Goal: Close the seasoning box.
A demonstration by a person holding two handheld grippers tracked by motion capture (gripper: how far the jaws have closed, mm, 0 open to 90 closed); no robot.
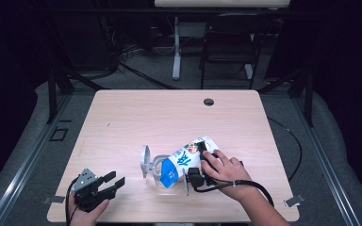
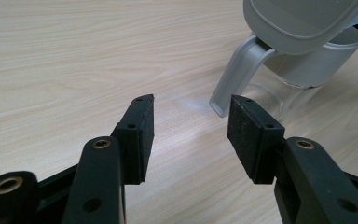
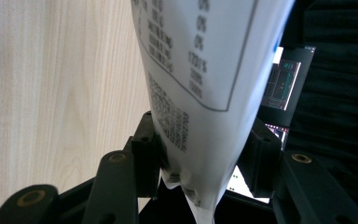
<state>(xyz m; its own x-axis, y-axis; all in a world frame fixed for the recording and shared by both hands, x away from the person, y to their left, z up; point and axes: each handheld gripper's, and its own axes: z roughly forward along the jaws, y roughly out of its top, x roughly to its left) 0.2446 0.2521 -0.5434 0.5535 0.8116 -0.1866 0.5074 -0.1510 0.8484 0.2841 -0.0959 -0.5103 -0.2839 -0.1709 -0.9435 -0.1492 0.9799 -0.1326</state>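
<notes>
Carton (image 1: 185,159): white and blue, tipped steeply with its top down toward the jug, held off the table by the right tongs (image 1: 199,162); in the right gripper view its printed panel (image 3: 200,84) runs up from between the jaws.
Right tongs: clamped on the carton near its bottom seam, one pad on each side, the hand (image 1: 224,169) wrapped over them.
Jug (image 1: 158,172): clear with a grey handle, standing under the carton's lowered end, just left of the right tongs and just ahead and to the right of the left ones; in the left gripper view its handle (image 2: 235,77) sits close beyond the right jaw.
Lid (image 1: 144,160): grey, flipped up on the jug's far-left side, so the mouth is open.
Jug contents: cannot tell; no liquid level is clear through the wall.
Carton contents: hidden; no stream is visible.
Left tongs (image 1: 104,184): jaws apart, nothing between them, resting low near the table edge, not touching the jug.
Risk, spill: the spout may miss the mouth, because nothing steadies the jug.
Risk, slip: the grip sits at the soft seam end, so the carton could swing or slide out.
Risk, knock: the carton's weight on the rim might tip the jug.
Table (image 1: 122,122): bare pale wood all round.
</notes>
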